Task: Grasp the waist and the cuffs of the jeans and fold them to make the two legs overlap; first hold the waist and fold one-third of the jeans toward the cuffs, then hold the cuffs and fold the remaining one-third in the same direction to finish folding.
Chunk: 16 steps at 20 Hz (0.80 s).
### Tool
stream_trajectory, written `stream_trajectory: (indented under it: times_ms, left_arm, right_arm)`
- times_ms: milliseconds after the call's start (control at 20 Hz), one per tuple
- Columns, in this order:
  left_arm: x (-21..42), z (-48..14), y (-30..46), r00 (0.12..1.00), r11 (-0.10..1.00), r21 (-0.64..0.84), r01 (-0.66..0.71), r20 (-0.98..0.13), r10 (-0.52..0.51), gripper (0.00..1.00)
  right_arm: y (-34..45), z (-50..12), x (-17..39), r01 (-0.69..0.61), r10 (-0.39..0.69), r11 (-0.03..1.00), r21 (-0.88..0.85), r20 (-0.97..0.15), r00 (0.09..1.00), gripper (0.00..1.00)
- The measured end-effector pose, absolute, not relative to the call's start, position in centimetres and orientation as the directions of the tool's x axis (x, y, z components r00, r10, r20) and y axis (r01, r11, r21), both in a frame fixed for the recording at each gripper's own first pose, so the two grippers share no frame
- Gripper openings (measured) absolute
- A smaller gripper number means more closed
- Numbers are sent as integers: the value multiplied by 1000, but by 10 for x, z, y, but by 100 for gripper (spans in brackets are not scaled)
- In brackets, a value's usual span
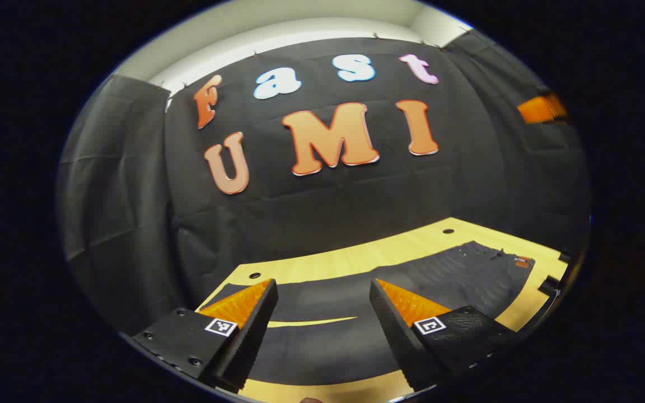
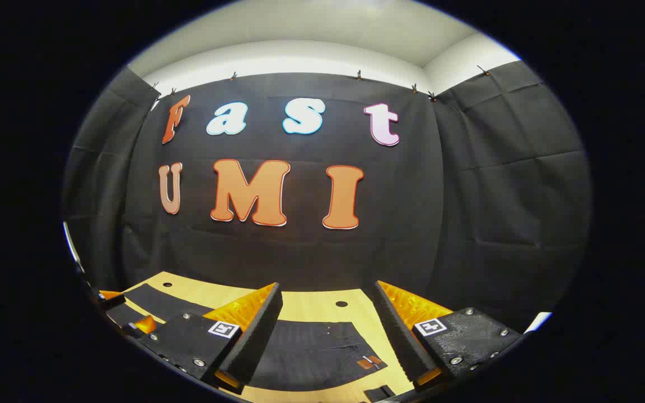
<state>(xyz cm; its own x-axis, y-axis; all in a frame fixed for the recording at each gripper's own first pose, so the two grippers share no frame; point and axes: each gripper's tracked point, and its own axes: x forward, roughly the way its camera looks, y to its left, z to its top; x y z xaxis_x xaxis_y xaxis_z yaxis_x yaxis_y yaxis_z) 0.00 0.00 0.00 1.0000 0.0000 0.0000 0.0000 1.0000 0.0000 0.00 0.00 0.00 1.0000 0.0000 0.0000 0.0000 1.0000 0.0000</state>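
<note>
Two large things lie under the grippers: a light wooden table (image 1: 356, 254) and, spread flat on it, the dark jeans (image 1: 412, 280). In the left gripper view the jeans reach from the legs, which lie below the fingers with a thin gap of table between them, to the waist (image 1: 496, 254) far at the right, where a small brown patch (image 1: 522, 261) sits. In the right gripper view the waist end of the jeans (image 2: 311, 350) lies directly below the fingers, and the legs run away to the left. The left gripper (image 1: 322, 330) is above the legs, jaws wide apart and holding nothing. The right gripper (image 2: 328, 336) is above the waist, also wide apart and with nothing between its fingers.
</note>
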Motion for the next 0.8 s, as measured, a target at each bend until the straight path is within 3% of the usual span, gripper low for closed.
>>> stream_trajectory:
  times_ms: [250, 650, 800]
  left_arm:
    - [-26, 43, 38, 999, 997, -81, 5, 35, -2, 99]
    - [-30, 120, 62, 976, 977, -157, -144, 142, 167, 100]
    - [-13, 132, 71, 974, 960, -236, -152, 128, 186, 100]
  right_arm:
    - [10, 7, 4, -42, 42, 999, -10, 11, 999, 98]
    - [36, 24, 41, -176, 175, 984, 16, 46, 983, 100]
    - [49, 9, 59, -210, 211, 977, 22, -29, 977, 98]
